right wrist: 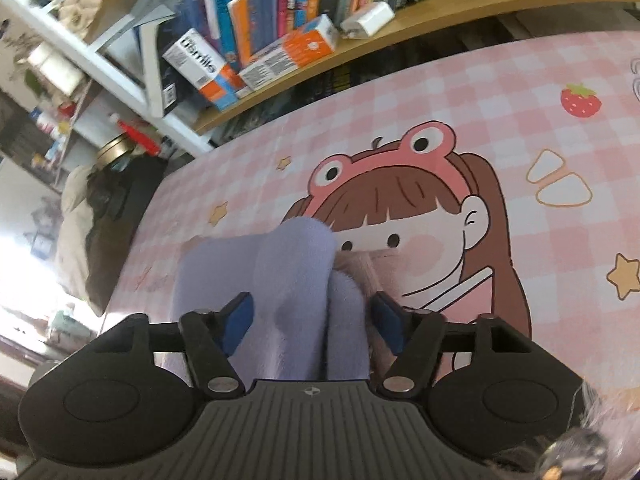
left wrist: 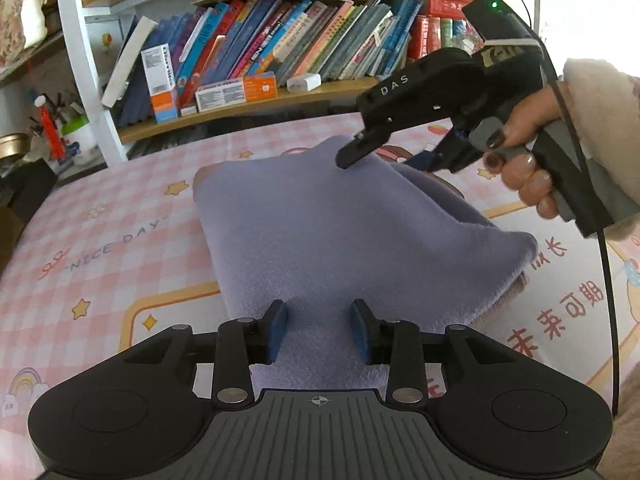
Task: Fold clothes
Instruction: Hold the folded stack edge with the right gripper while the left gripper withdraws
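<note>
Along wooden shelf (left wrist: 256, 109), leaning books (left wrist: 280, 36)

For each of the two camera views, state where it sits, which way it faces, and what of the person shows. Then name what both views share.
Left wrist: on the left gripper, angled down across the lavender cloth toward the bookshelf; shows the right gripper and the hand holding it.
Right wrist: on the right gripper, angled down over bunched cloth and the pink cartoon table cover; no hand visible.
Shared: cloth, table cover, bookshelf.
</note>
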